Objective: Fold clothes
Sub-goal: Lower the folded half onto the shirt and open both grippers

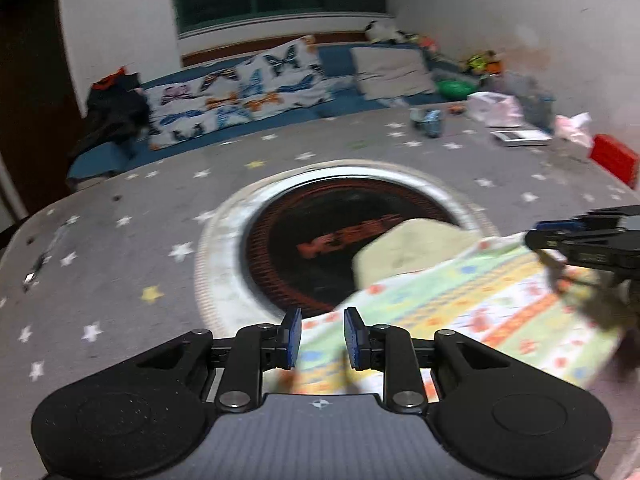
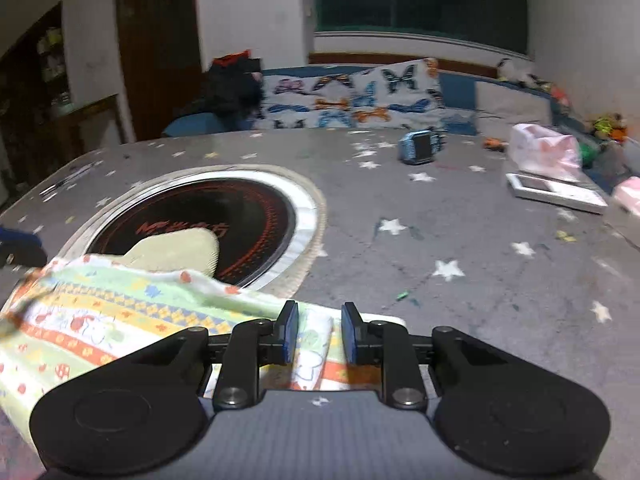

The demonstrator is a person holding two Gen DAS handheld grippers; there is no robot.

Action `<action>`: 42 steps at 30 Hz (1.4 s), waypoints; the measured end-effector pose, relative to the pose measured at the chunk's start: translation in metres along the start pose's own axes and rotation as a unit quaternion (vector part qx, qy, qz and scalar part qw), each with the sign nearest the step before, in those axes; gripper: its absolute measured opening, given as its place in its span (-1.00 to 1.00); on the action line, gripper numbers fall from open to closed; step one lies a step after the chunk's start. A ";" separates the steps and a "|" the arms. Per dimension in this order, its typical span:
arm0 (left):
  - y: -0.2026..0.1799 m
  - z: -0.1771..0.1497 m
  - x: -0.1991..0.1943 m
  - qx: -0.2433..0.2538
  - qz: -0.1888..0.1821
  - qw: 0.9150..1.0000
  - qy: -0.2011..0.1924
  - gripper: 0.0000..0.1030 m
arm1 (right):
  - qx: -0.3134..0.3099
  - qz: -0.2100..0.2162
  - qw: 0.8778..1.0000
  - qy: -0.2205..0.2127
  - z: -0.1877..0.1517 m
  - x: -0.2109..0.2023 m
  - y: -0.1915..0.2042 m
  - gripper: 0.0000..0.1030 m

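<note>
**a:** what's in front of you, biggest first?

**me:** the table (image 1: 120, 240) under its grey starred cover, then the round black hob (image 1: 320, 240) set into it, then the striped, printed garment (image 1: 460, 304) lying on the near part of the table, with its far edge and a pale yellow-green flap (image 1: 412, 246) over the hob's near rim.

**a:** and your claws?

**me:** my left gripper (image 1: 322, 338) is at the garment's near left edge. the jaws stand a little apart with cloth between them, but i can't tell if the pads truly press it. my right gripper (image 2: 319, 332) is at the near right edge, with a bunched fold of the cloth running up between the jaws. same doubt there: parted a little, fabric in the gap, grip unclear.

**a:** how far along is the folding?

**me:** early, i'd judge. the garment is mostly spread flat, with only that flap turned over. the main folds look still to do.

**a:** what does one view give that the other doesn't?

**me:** the left one catches my right gripper from the side at the far right, and a red box (image 1: 614, 158) at the table's edge. the right one shows the blue gadget (image 2: 420, 146) more clearly, a dark wooden door (image 2: 160, 52), and only a blue sliver of my left gripper at its left edge.
</note>
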State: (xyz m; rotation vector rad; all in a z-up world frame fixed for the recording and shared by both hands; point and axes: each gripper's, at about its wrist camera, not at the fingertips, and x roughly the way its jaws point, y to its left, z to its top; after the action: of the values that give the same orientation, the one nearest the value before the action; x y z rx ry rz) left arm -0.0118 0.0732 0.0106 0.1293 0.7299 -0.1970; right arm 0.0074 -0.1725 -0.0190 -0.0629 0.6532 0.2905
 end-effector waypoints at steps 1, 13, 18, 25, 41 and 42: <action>-0.006 0.002 0.001 0.002 -0.010 1.000 -0.002 -0.49 | -0.013 -0.005 1.000 -0.011 0.002 -0.004 0.005 -0.57; -0.037 0.013 0.054 -0.008 -0.048 0.999 0.023 -0.49 | -0.027 0.095 0.995 0.026 0.014 0.028 0.044 -0.64; -0.031 0.009 0.057 -0.024 -0.056 0.998 0.017 -0.50 | -0.026 0.087 0.996 0.025 0.014 0.026 0.040 -0.64; -0.028 0.002 0.023 -0.022 -0.063 0.998 -0.009 -0.51 | -0.075 0.126 0.989 -0.001 0.016 -0.014 0.058 -0.64; -0.051 -0.048 -0.018 0.012 -0.064 0.998 -0.027 -0.53 | -0.136 0.168 0.976 0.008 -0.022 -0.058 0.095 -0.64; -0.053 -0.051 -0.021 0.015 -0.062 0.997 -0.030 -0.53 | -0.143 0.170 0.975 0.009 -0.028 -0.062 0.097 -0.64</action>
State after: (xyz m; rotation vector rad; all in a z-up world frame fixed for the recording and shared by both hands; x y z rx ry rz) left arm -0.0718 0.0342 -0.0161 0.1058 0.6761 -0.3295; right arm -0.0836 -0.0992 -0.0009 -0.2302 0.6351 0.7157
